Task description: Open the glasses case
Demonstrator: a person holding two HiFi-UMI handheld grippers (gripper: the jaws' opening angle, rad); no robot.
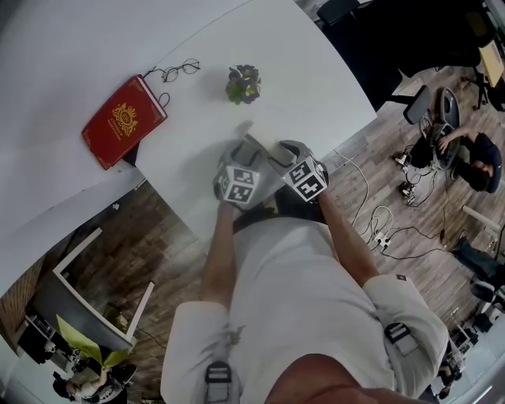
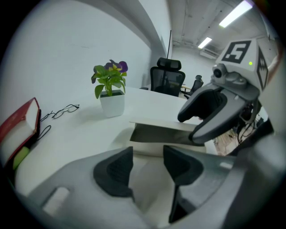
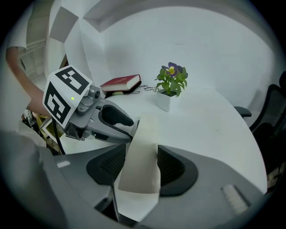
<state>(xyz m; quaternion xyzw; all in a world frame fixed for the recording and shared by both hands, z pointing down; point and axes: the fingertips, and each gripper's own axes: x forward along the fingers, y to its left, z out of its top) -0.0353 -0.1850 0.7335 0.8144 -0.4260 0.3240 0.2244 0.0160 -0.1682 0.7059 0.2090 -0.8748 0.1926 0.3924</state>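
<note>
Clamping white rectangular glasses case [image 2: 154, 136] at near edge of curved white tabletop [image 1: 316, 87]: left gripper [image 2: 147, 172] narrowly parted, pads pressed on case body; right gripper [image 3: 140, 165] part closed, pinching raised lid flap [image 3: 145, 134]. Beyond: small purple-flowered plant in white pot [image 1: 243, 84], wire-rimmed spectacles [image 1: 181, 69], red gold-stamped book [image 1: 124, 120]. Wood-plank floor [image 1: 371, 150] with loose cables [image 1: 379, 225], black office chair [image 2: 167, 79], ceiling strip lights [image 2: 237, 13].

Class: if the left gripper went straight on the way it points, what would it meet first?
The case, whose near end lies between the jaws of the left gripper; its open lid stands just ahead.
</note>
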